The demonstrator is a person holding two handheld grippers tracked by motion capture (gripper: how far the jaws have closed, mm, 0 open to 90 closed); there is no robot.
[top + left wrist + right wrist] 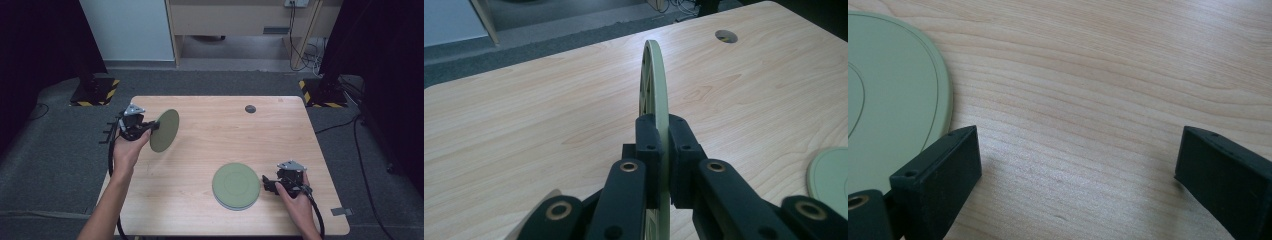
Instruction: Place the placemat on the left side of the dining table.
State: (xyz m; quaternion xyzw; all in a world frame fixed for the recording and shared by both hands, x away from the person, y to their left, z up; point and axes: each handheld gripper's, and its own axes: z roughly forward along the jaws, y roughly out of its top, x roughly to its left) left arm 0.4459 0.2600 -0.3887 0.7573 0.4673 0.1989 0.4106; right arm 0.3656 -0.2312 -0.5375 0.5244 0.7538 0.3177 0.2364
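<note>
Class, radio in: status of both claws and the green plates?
Left claw shut on raised plate, held on edge. Right claw open, beside the plate stack on the table. Path between looks clear.

I counted two green plates: one plate (165,130) stood on edge, clamped in my left gripper (150,127), and one flat plate (236,185) lay on the wooden table (210,135), though whether that flat one was a single plate or a stack I could not tell. There were two grippers, my left and my right gripper (264,182), and one round hole (250,108) in the tabletop.
</note>
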